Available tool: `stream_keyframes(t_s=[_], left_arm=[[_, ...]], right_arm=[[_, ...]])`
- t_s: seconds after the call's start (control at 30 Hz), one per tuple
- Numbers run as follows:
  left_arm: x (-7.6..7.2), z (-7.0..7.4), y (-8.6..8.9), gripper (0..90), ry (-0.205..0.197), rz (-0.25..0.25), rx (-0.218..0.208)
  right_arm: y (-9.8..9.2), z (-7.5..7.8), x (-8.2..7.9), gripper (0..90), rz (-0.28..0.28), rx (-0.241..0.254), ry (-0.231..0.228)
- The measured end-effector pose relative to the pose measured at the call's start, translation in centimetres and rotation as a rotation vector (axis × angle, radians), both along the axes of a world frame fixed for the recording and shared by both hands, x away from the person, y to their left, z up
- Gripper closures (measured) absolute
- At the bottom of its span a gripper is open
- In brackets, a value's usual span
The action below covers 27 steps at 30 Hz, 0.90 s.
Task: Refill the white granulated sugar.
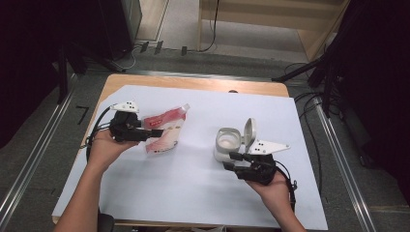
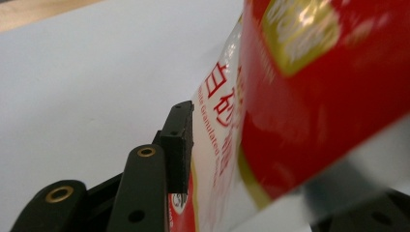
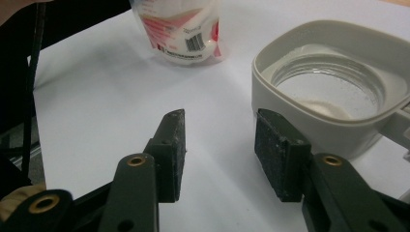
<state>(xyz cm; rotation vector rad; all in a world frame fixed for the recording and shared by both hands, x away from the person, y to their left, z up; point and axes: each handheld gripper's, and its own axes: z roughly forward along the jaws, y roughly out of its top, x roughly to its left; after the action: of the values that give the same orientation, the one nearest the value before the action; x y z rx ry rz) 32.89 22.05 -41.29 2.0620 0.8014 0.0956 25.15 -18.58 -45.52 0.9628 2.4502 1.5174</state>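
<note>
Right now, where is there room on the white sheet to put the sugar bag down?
The widest bare patch lies between the sugar bag and the white container. The near strip of the white sheet between the forearms is free too. It is crowded around the container, by the right gripper.

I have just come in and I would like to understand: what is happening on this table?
A person works with a claw in each hand. The left claw is at a red and white sugar pouch that stands on the white sheet; the pouch is between its jaws, grip unclear. The right claw, open and empty, waits beside a grey container with its lid flipped up.
</note>
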Motion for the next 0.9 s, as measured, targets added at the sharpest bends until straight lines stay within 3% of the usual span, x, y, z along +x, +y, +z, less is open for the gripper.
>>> stream_keyframes(t_s=[0.4, 0.6, 0.9], left_arm=[[-0.3, 0.8, 0.2, 51.4, -0.041, 0.008, 0.0], [-0.6, 1.3, 0.5, 46.5, -0.067, 0.007, 0.016], [-1.2, 1.9, 1.1, 45.4, -0.072, 0.003, 0.05]], right_arm=[[-0.3, 0.2, 0.2, 53.4, -0.004, 0.008, 0.005], [-0.4, 0.3, 0.2, 53.3, 0.001, 0.005, 0.01], [-1.3, 0.8, -0.3, 52.9, -0.011, 0.015, 0.002]])
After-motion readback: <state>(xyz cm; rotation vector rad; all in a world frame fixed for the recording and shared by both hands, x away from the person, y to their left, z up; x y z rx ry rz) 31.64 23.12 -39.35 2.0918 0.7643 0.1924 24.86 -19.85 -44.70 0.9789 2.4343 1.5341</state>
